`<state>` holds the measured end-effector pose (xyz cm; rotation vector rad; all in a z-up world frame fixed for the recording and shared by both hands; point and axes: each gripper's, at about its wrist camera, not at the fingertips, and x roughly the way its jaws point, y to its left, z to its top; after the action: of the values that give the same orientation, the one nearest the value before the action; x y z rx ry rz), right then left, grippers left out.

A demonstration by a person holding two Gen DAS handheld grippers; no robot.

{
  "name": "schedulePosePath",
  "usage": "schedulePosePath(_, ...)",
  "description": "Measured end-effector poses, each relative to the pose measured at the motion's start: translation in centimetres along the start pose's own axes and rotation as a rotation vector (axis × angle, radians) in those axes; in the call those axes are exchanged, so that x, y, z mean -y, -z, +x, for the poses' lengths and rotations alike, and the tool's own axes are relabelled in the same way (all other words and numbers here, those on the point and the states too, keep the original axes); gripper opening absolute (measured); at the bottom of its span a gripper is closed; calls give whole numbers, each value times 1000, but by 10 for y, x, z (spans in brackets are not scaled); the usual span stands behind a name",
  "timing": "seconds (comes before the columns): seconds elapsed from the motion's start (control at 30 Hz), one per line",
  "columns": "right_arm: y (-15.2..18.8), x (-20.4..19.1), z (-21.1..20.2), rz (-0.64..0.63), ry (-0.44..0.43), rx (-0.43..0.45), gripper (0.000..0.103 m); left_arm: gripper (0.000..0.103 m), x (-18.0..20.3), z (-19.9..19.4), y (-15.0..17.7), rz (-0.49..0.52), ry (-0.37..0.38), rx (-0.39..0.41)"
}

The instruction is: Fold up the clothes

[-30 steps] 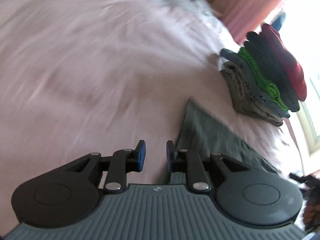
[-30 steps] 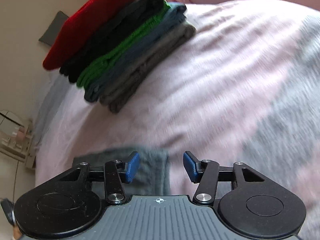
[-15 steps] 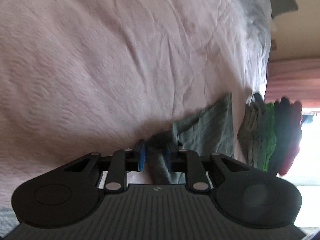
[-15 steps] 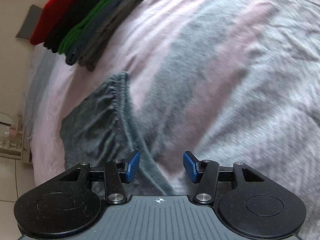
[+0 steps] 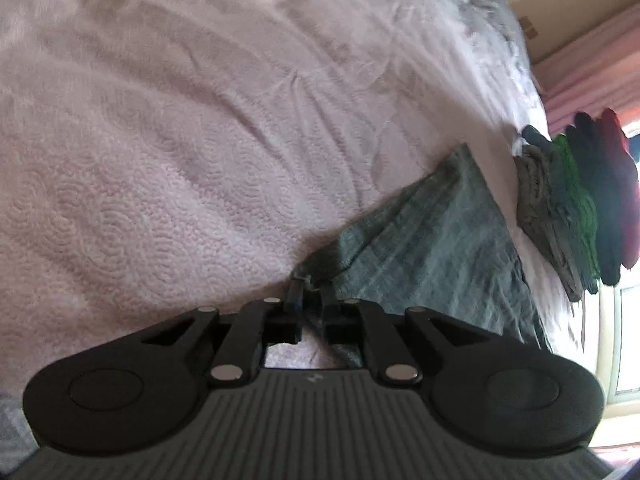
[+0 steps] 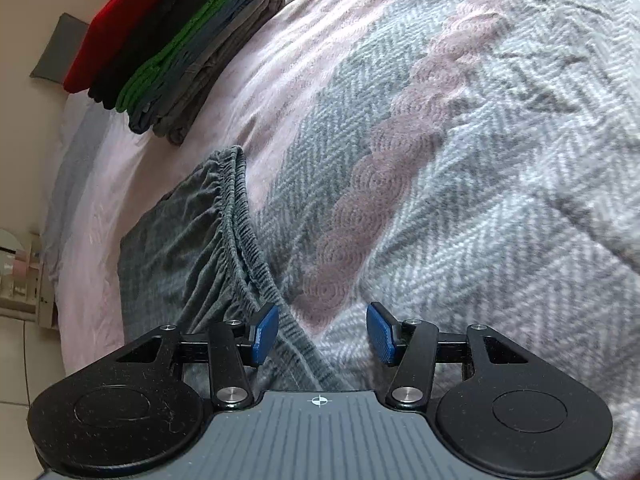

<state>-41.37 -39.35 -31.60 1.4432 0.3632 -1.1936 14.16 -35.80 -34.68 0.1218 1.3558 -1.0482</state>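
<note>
Left hand-held gripper (image 5: 309, 294) is pinched tight on a corner of the grey garment (image 5: 432, 240); only a small bit of fabric sits between the tips, so it could slip out if pulled hard or fast. Right hand-held gripper (image 6: 322, 332) is spread wide, hovering over the elastic waistband edge (image 6: 240, 236) and gripping nothing. If only the left lifts, the cloth will likely drag and bunch instead of folding clean. Risk too of snagging the blanket (image 6: 460, 160) along with the garment, since it lies flat on it.

Garment: grey-green, soft knit, gathered elastic hem, lying mostly flat on the bed (image 5: 180, 140) near its edge, some creases. Just beside it, toward the bed's far corner, a stack of folded clothes (image 6: 172, 44): red, black, green, blue-grey, grey.
</note>
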Motion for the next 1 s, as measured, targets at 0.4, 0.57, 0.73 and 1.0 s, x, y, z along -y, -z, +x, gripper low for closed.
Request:
schedulePosePath(0.4,26,35,-41,10,-130,-164,70,34,-51,-160,176,-223,-54,-68)
schedulePosePath(0.57,29,38,-33,-15,-183,-190,69,45,-61,-186,244,-432,15,-24)
schedulePosePath(0.73,31,43,-19,-20,-212,-181,68,32,-62,-185,267,-471,13,98)
schedulePosePath(1.0,29,35,-27,-108,-159,-138,6,2,-54,-193,294,-445,-3,270)
